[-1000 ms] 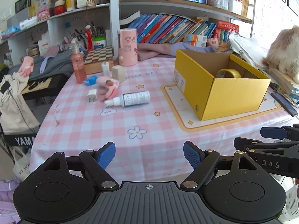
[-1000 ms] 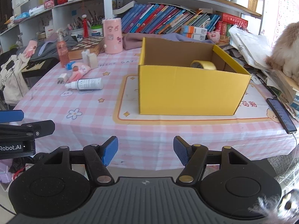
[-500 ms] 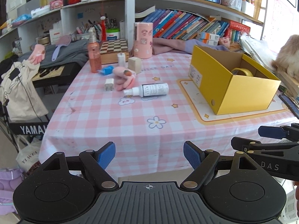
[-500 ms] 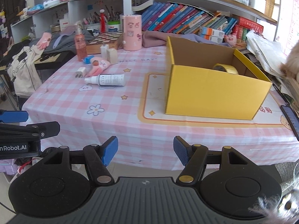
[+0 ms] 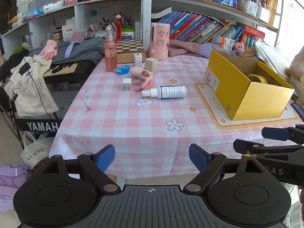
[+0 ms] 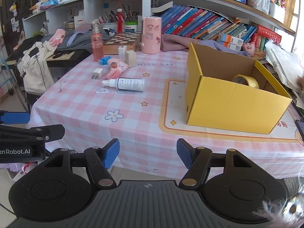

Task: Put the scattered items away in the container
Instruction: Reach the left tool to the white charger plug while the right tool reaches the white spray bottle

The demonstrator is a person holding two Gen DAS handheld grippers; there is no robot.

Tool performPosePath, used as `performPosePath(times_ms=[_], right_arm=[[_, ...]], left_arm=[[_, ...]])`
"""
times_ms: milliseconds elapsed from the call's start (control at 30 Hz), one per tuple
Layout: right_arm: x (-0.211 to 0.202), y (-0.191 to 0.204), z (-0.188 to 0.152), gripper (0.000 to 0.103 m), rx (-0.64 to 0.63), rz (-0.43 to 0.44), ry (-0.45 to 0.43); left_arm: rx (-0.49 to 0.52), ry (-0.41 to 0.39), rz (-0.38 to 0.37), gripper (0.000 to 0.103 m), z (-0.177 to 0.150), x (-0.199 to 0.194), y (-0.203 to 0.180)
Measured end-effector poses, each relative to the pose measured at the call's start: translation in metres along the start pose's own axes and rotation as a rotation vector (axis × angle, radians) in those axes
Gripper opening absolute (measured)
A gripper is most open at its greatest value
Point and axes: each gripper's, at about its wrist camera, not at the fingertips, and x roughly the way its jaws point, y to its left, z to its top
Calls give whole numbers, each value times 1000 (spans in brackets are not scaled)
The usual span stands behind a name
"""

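We held both grippers short of the near edge of the surface (image 5: 133, 117), a pink-checked cloth filling the middle of each frame. The left gripper (image 5: 152, 156) stood released, its blue pads spread wide after just opening further, nothing between them. The right gripper (image 6: 148, 153) was also released and empty, its pads closer together.

The yellow box (image 5: 252, 96) sat open at the right of the frame on an orange-bordered mat (image 5: 212, 112), a roll of yellow tape (image 6: 246, 81) already inside it. The scattered items lay in a group at upper centre, well apart from the box: a white spray bottle (image 5: 167, 92) on its side, a pink glove (image 5: 142, 76) just behind it, a white charger plug (image 5: 126, 84) to the glove's left, a small blue object (image 5: 122, 70), a beige block (image 5: 151, 66) and a small white bottle (image 5: 137, 59). A tall pink pump bottle (image 5: 110, 54) stood upright behind them, beside a chessboard box (image 5: 129, 49) and a pink canister (image 5: 159, 40).
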Motion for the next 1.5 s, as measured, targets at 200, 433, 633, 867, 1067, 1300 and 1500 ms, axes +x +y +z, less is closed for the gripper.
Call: performPosePath(times_ms=[200,433,633,867,1067,1300,1500], right_arm=[[4,4,6,65,-22,17,2],[19,5,12,65,-37,40,16],[41,3,25,65,-44,62,41],[74,4,48,64,-76,106,74],[103,4,72,63,-112,138,87],[134,8,101,61,-194,181,98],[159,20,128,61,-302,229,102]], left_arm=[[-19,3,7,88,3,3,4],[-33,17,23,88,7,14,9],[-33,35,33,88,18,31,13],[-70,53,54,88,36,58,24],[-90,55,76,88,57,81,33],[-88,53,94,88,82,107,44],[-97,46,123,88,102,131,55]])
